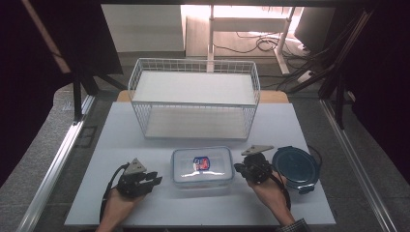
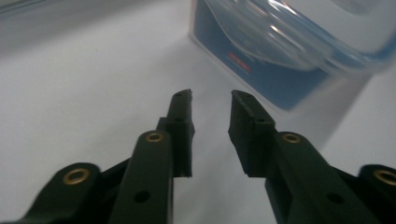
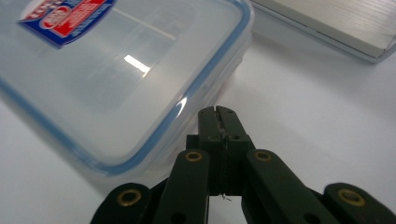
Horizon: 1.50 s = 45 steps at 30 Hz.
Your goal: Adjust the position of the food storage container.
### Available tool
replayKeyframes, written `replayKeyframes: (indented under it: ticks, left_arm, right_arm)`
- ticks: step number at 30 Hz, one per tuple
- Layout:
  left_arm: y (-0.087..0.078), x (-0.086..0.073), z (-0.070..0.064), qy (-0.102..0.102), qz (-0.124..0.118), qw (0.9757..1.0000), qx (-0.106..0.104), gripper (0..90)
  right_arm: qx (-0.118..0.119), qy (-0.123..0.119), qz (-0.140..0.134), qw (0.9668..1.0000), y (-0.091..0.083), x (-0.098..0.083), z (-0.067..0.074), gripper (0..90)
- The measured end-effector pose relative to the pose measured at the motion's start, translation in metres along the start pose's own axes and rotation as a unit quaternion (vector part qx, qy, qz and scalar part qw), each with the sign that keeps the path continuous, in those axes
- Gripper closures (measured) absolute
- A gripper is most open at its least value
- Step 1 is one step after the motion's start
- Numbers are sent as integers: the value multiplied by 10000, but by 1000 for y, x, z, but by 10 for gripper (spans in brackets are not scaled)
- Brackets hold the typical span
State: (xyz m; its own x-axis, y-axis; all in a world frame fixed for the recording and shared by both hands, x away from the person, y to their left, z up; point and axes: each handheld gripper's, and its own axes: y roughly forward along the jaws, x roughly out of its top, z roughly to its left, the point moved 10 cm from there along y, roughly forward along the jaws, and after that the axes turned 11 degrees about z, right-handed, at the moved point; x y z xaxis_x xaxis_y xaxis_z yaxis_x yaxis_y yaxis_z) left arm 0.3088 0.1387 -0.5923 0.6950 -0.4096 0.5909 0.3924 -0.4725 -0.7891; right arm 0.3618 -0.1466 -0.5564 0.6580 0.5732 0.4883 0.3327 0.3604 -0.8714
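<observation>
A clear rectangular food container (image 1: 203, 166) with a blue-rimmed lid and a red and blue sticker (image 1: 201, 163) lies on the white tabletop (image 1: 159, 208), between my two grippers. My left gripper (image 1: 157, 180) is just left of it, jaws a narrow gap apart with nothing between them. In the left gripper view that gripper (image 2: 211, 95) points at the table beside the container's corner (image 2: 289, 56). My right gripper (image 1: 238, 167) is at the container's right end, shut and empty. In the right gripper view its closed tips (image 3: 217, 109) sit close beside the lid's edge (image 3: 116, 70).
A round dark blue container (image 1: 295, 166) lies to the right of my right hand. A white wire basket (image 1: 193, 96) stands at the back of the table, its base edge (image 3: 327, 23) also showing in the right gripper view. Metal rails run along both table sides.
</observation>
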Motion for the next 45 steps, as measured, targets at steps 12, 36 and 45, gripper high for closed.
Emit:
replayKeyframes:
  ticks: [12, 36, 45]
  left_arm:
    - [15, 25, 3, 95, -40, 9998, -151, 815]
    - [-11, 1, 9, -6, -119, 9999, -82, 497]
    - [-24, -8, 5, -202, -360, 9990, -179, 97]
  right_arm:
    - [155, 31, 124, 9998, 16, 0, 8, 890]
    - [-294, -375, -409, 9980, -10, -8, 4, 642]
    - [-21, -287, -949, 9951, -34, -13, 3, 315]
